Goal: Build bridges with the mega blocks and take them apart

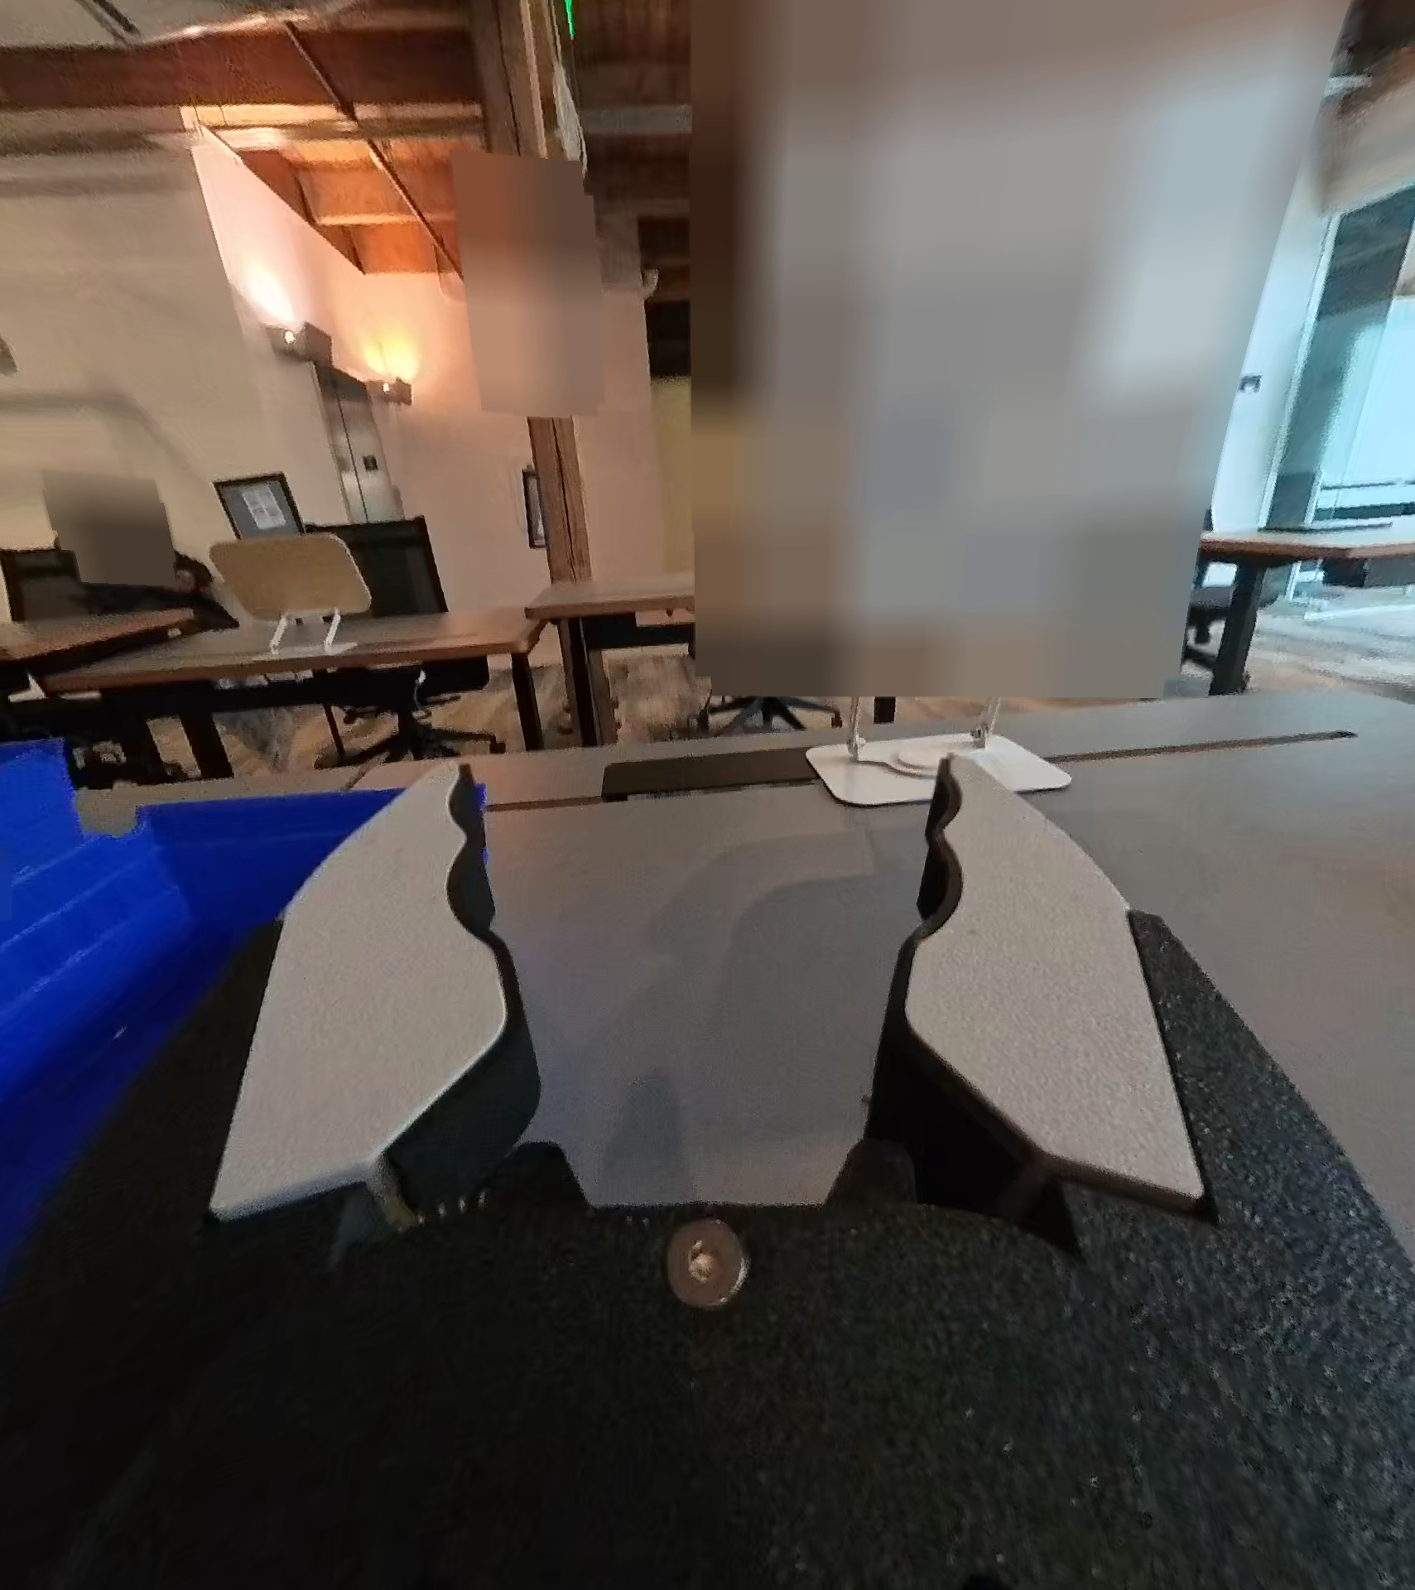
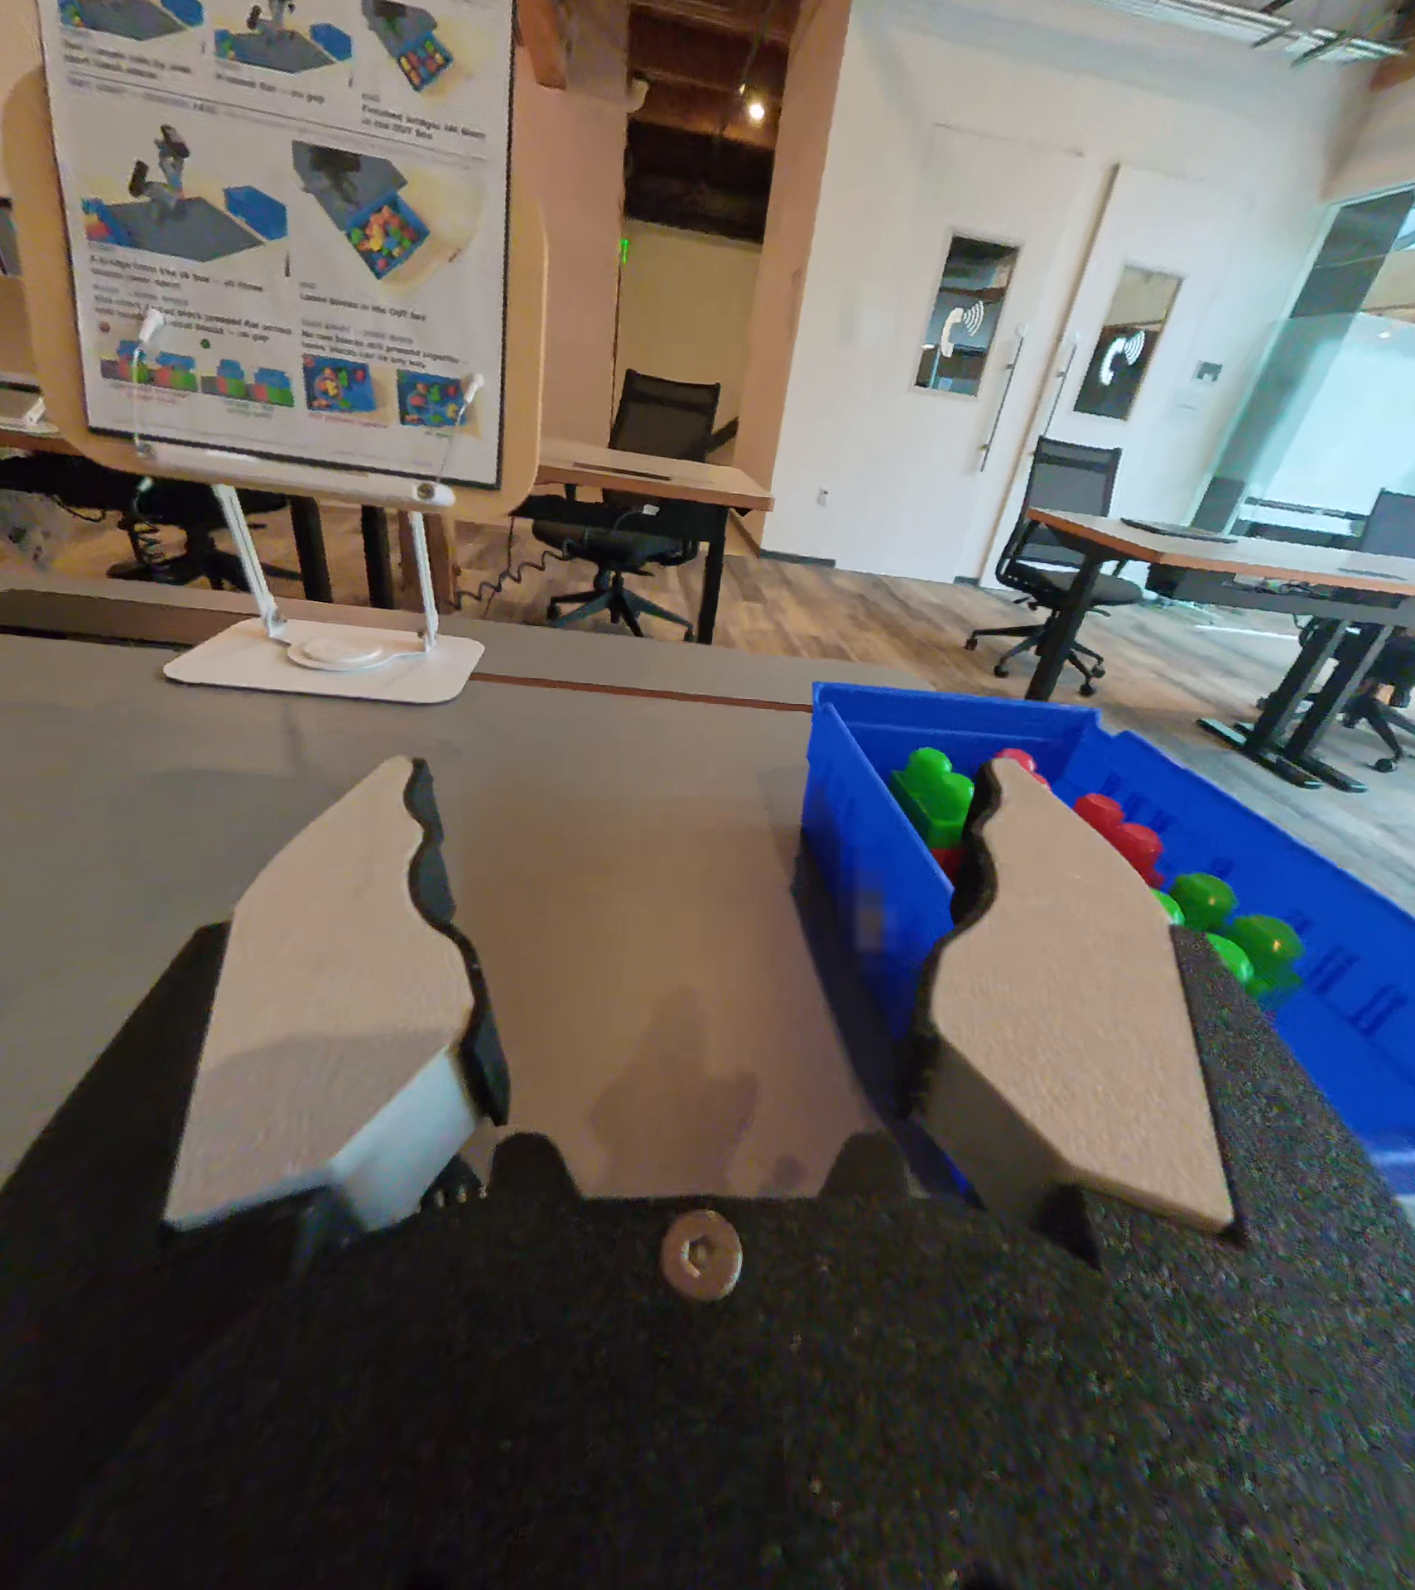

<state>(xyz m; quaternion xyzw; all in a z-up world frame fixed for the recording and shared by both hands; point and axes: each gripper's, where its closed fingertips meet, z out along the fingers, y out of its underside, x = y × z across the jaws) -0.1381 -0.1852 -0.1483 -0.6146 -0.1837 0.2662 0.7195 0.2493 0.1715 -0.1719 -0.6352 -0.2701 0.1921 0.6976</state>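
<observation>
Table [image 2: 84,817] lies bare between the spread-wide fingers of my right hand-held gripper [image 2: 699,796] and left hand-held gripper [image 1: 708,791], both empty. Just right of my right one, one blue bin [image 2: 858,826] holds green blocks [image 2: 932,787] and red blocks [image 2: 1116,830], count unclear. Beyond, one white stand [image 2: 325,662].

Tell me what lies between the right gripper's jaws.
Nothing: in the right wrist view the right gripper is open over the bare grey table; the blue bin stands beside.

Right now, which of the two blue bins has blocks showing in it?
The blue bin in the right wrist view, right of the right gripper: green blocks and red blocks show inside. The blue bin in the left wrist view shows only walls.
</observation>
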